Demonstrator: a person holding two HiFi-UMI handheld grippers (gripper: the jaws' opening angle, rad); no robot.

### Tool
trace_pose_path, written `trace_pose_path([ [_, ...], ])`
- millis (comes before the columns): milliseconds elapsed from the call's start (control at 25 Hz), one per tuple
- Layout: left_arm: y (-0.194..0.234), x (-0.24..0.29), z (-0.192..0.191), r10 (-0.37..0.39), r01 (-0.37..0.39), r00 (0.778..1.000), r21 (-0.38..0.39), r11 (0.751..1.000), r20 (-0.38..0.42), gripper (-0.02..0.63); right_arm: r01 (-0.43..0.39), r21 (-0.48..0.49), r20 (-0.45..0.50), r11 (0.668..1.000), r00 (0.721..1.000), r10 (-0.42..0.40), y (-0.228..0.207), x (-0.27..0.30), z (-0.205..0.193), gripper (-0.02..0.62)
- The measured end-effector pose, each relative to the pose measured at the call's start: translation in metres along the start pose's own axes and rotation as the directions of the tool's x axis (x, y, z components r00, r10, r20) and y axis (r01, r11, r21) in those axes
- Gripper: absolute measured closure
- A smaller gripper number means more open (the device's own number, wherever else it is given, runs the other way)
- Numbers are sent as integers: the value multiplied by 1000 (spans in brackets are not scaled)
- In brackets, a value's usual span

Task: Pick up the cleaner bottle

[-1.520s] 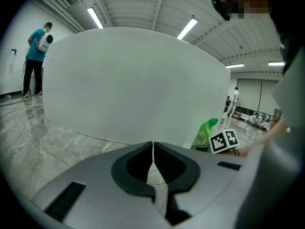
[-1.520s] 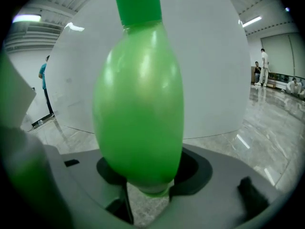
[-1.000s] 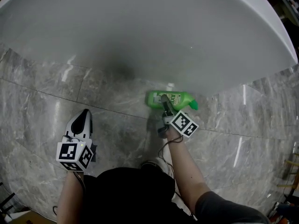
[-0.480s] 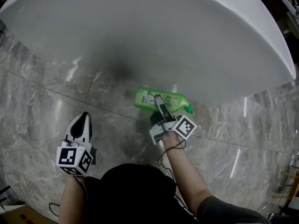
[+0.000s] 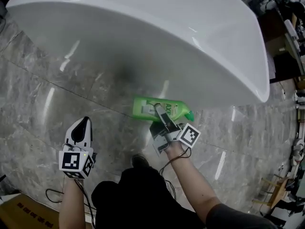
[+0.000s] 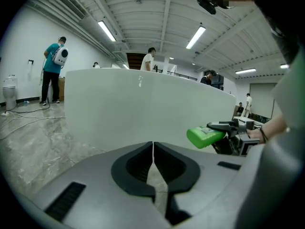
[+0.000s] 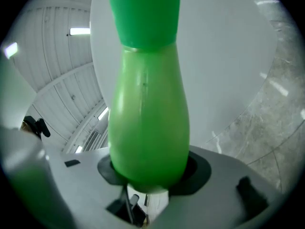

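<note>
Cleaner bottle point(image 5: 143, 107) has risen, clamped in the right hand-held gripper point(image 5: 160, 112); left hand-held gripper point(image 5: 84, 122) closed.

Head view: steeply down from above the person point(image 5: 138, 197), white tub point(image 5: 143, 37) filling 12 o'clock. Left gripper view: low, roughly level toward the tub wall, green bottle point(image 6: 205, 136) off at 3 o'clock. Right gripper view: pressed close on that same bottle, tub behind at 1 o'clock.
</note>
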State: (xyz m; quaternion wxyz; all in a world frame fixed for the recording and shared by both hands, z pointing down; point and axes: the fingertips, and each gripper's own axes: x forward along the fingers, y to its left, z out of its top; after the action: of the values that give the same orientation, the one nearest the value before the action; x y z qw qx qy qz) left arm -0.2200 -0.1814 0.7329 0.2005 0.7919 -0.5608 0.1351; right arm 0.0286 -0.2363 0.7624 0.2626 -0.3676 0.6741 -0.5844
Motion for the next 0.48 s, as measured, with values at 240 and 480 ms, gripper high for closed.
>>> trace_pose_path([
  [240,-38,-43,82,-58,57,998,-31,998,-37,588,-17,-14,-46,1000,999,17,110,-6,12,396],
  [480,-97,-92,187,-31,26,997,-80,996,-65,588,-51,17,-105,999,993,52,238,-22,45,396],
])
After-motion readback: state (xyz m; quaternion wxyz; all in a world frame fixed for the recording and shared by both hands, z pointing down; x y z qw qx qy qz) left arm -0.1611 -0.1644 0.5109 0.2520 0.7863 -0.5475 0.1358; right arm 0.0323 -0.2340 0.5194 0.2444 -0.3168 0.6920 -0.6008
